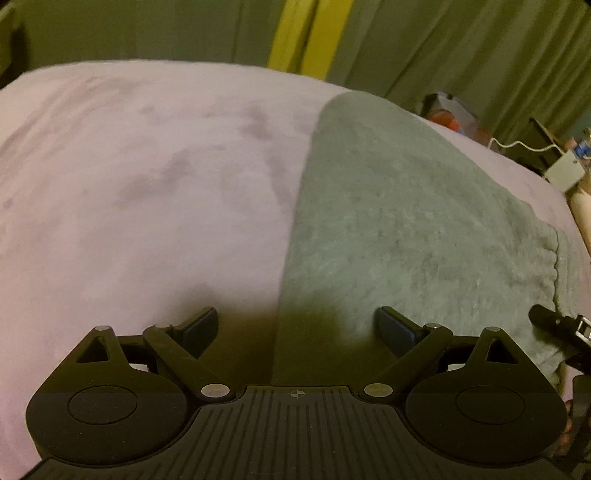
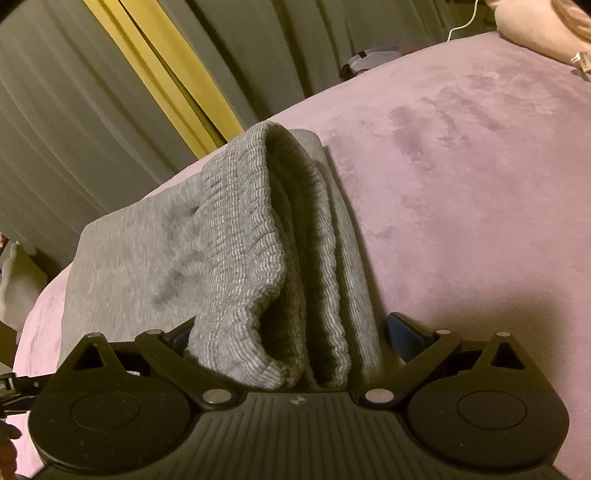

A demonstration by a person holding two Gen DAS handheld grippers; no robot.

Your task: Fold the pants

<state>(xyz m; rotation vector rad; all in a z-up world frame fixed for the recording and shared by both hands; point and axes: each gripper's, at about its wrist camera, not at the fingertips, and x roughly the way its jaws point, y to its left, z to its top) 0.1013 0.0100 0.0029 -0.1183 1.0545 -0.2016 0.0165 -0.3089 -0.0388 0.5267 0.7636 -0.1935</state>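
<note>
My left gripper [image 1: 297, 328] hovers with jaws spread over the long edge of the grey pants [image 1: 406, 221] lying flat on the pink bed [image 1: 147, 184]. My right gripper [image 2: 284, 338] has its jaws spread around their ribbed waistband [image 2: 258, 258].

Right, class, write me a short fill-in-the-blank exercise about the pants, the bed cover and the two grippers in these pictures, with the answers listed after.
1. The grey pants lie on a cover coloured ____.
2. The ribbed waistband sits between the fingers of the ____ gripper.
3. The left gripper has its fingers spread ____.
4. The strip between the grey-green curtains is ____.

Answers: pink; right; open; yellow
</note>
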